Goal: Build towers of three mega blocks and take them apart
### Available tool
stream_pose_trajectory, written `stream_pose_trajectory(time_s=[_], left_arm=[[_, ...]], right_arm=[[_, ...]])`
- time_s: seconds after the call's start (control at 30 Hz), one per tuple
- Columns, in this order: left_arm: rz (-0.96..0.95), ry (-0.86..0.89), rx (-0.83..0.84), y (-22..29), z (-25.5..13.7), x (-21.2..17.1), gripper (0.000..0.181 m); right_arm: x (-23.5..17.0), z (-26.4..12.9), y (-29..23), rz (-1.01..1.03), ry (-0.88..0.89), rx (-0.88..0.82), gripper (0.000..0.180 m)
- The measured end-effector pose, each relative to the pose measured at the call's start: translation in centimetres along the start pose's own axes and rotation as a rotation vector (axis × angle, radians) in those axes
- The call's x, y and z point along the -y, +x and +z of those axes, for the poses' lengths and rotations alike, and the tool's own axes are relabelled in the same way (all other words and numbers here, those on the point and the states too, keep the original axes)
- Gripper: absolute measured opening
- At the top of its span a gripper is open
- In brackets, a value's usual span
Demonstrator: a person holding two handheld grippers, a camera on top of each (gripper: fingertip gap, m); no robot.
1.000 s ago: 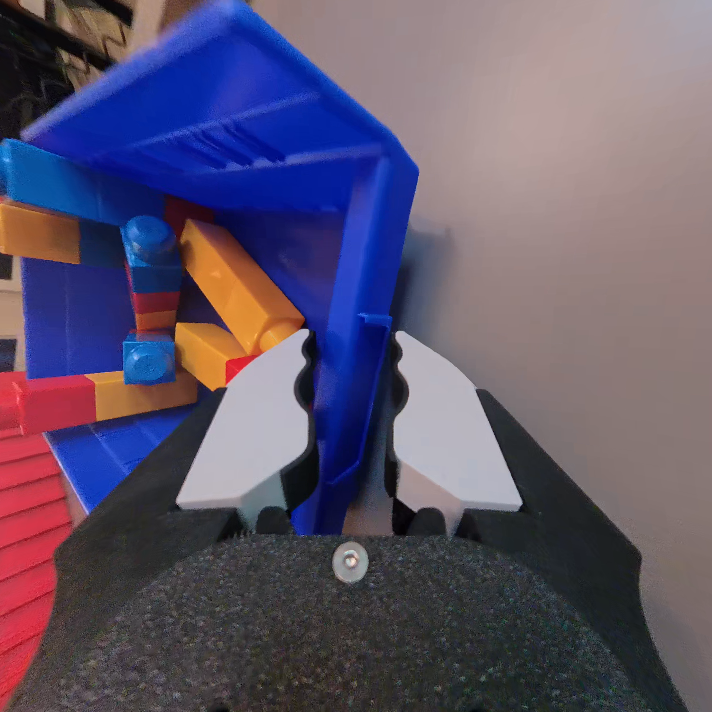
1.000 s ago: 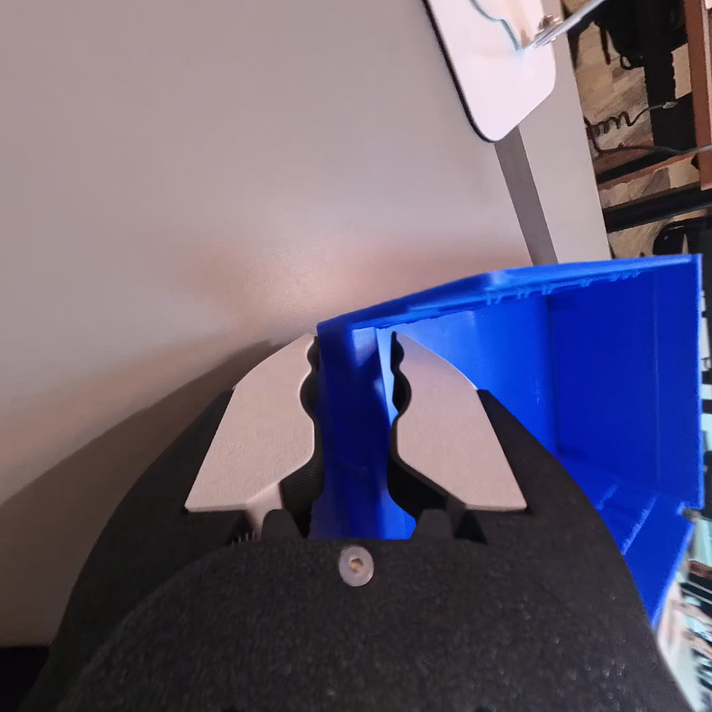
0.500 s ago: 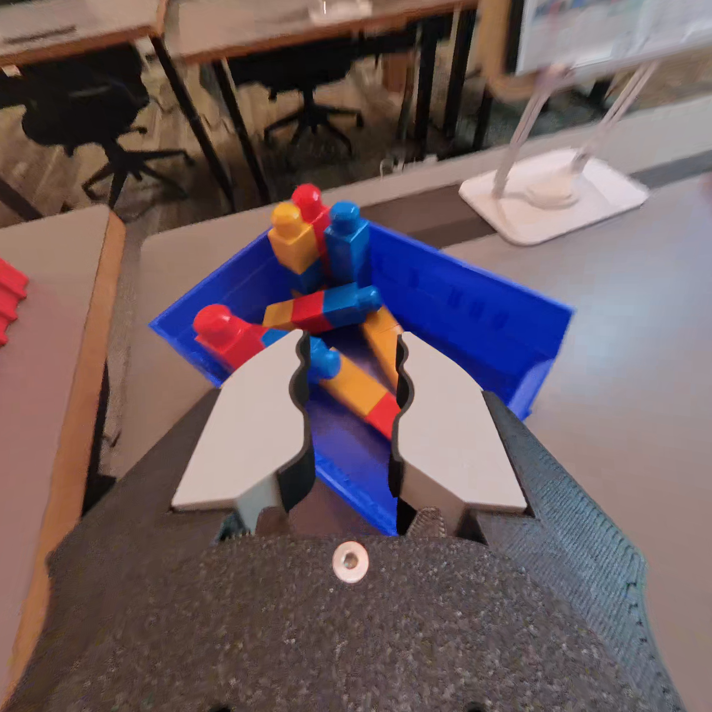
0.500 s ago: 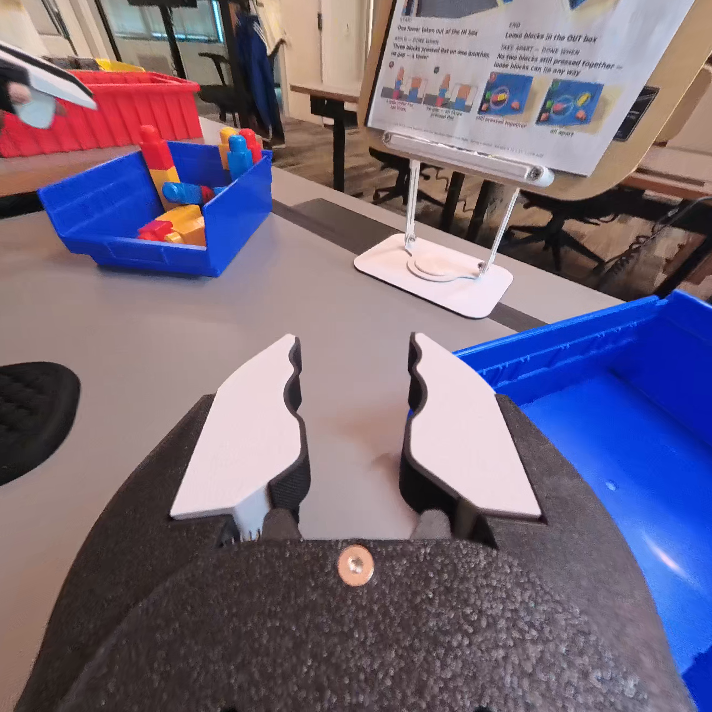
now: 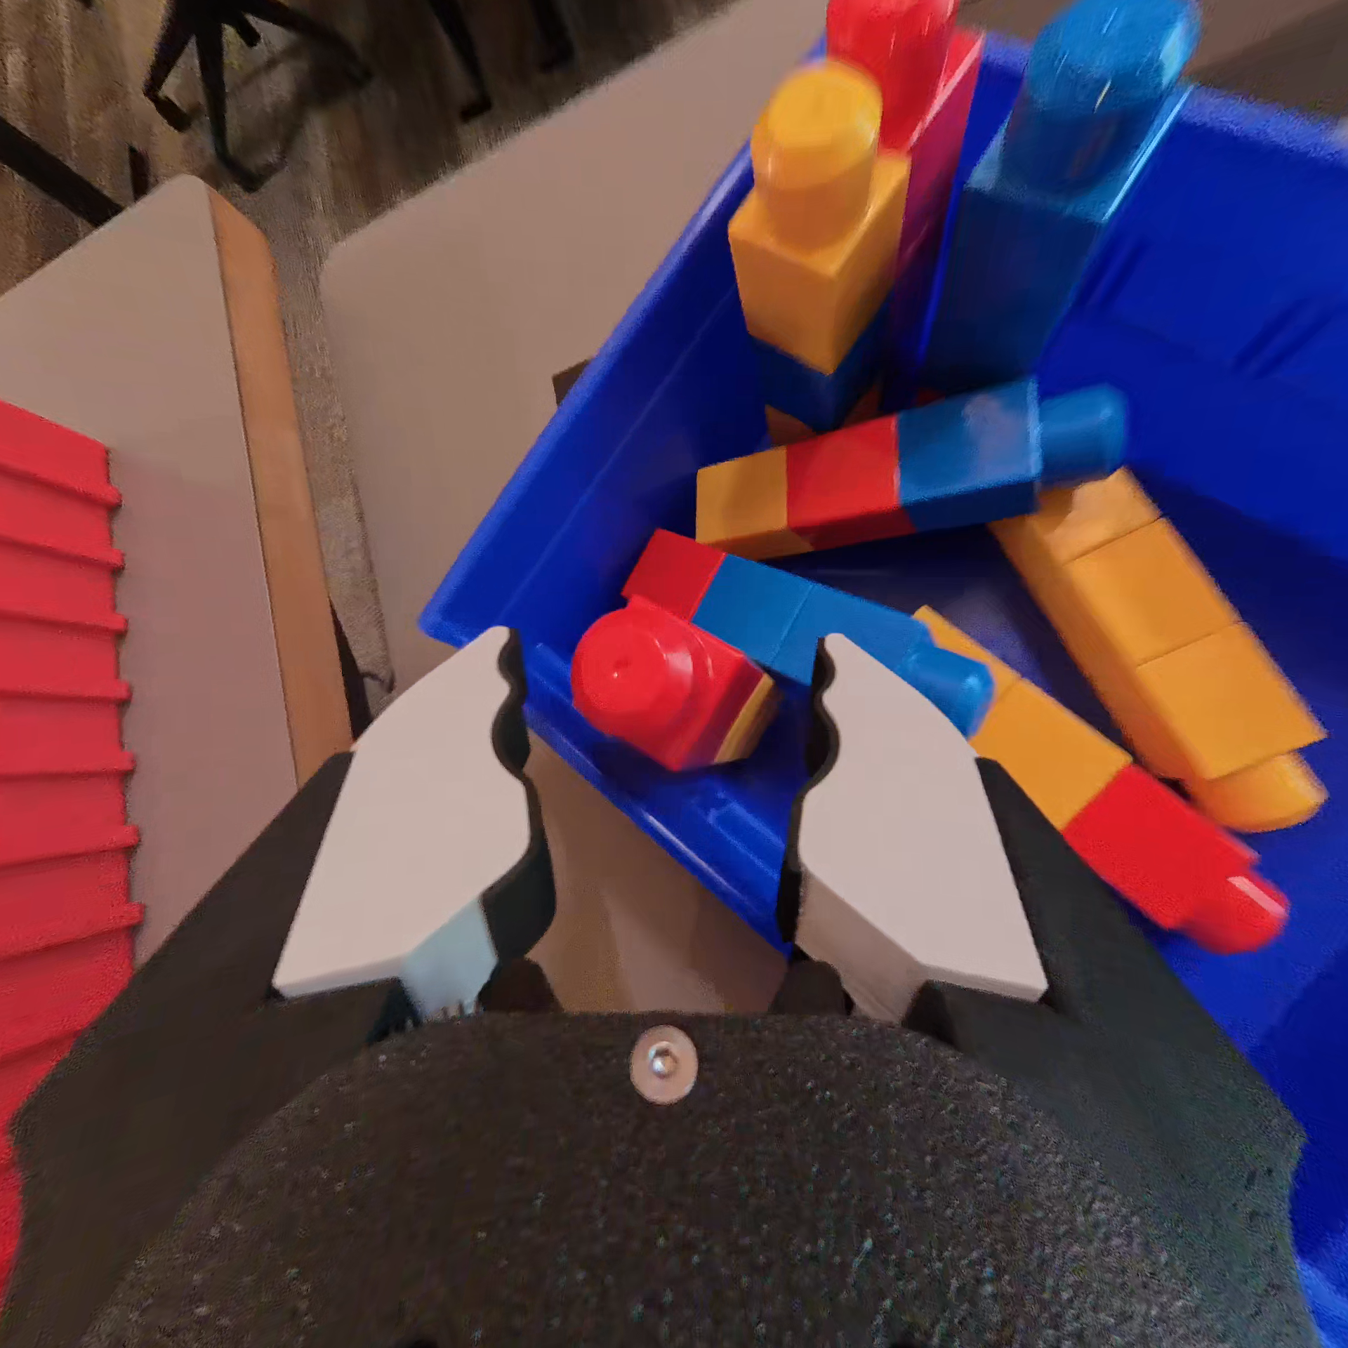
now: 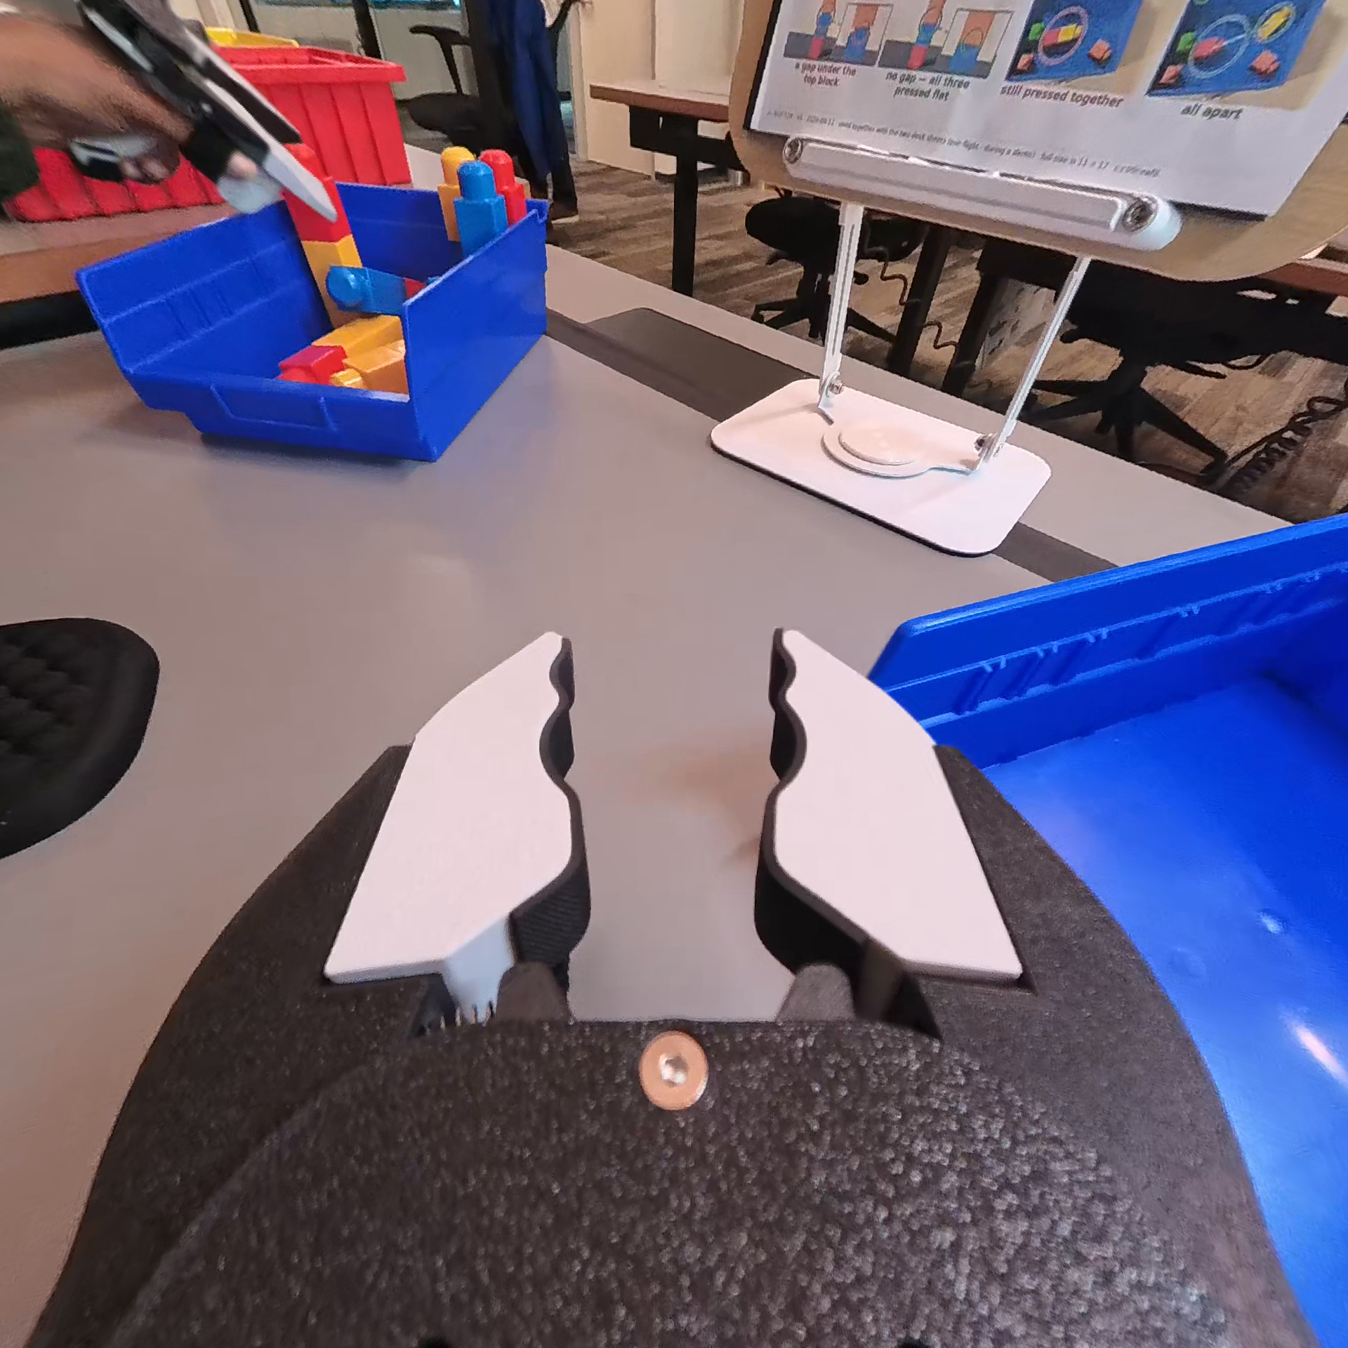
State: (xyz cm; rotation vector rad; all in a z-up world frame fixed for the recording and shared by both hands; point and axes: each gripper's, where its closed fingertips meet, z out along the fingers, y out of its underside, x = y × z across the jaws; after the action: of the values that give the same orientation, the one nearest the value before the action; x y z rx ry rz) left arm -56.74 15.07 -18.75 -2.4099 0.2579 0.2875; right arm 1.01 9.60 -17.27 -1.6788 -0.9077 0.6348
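A blue bin (image 5: 620, 452) holds several three-block towers of red, yellow and blue mega blocks, some lying, some leaning upright. My left gripper (image 5: 664, 656) is open and empty over the bin's near corner, its fingers on either side of a red-topped tower (image 5: 656, 700) without touching it. The right wrist view shows this bin (image 6: 241, 343) far left, with the left gripper (image 6: 306, 193) above it. My right gripper (image 6: 671, 642) is open and empty over the grey table (image 6: 510, 547), beside an empty blue bin (image 6: 1167, 802).
A white stand (image 6: 890, 459) holding an instruction sheet is at the table's back. A black pad (image 6: 58, 729) lies at the left. A red crate (image 6: 328, 109) sits on a further table behind the full bin, also in the left wrist view (image 5: 51, 693). One gripper's finger ends stand about 60 centimeters off the other's.
Both grippers let go of the bin walls they held a second ago. The left gripper has since moved in close over the block bin and opened wider. The right gripper opened slightly more.
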Motion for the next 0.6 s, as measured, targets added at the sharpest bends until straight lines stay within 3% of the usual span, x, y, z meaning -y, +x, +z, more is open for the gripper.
stream_pose_trajectory(time_s=[0.07,0.17,0.33,0.47,0.6], left_arm=[[0.063,-0.094,0.024,-0.3,1.2,-1.3,0.057],[0.155,-0.023,0.027,0.7,0.0,0.5,0.040],[0.208,0.245,0.002,4.0,-7.7,5.8,0.037],[0.280,0.477,-0.250,13.0,-15.6,9.3,0.037],[0.410,0.609,-0.613,26.2,-22.0,9.6,0.037]], right_arm=[[-0.4,0.2,-0.2,0.000,-0.011,0.010,0.052],[-0.7,0.3,-0.5,-0.016,-0.023,0.020,0.051],[0.2,0.4,-1.7,-0.024,0.010,0.077,0.050],[2.0,1.0,-4.5,-0.089,0.031,0.149,0.051],[4.3,2.0,-8.9,-0.178,0.038,0.259,0.060]])
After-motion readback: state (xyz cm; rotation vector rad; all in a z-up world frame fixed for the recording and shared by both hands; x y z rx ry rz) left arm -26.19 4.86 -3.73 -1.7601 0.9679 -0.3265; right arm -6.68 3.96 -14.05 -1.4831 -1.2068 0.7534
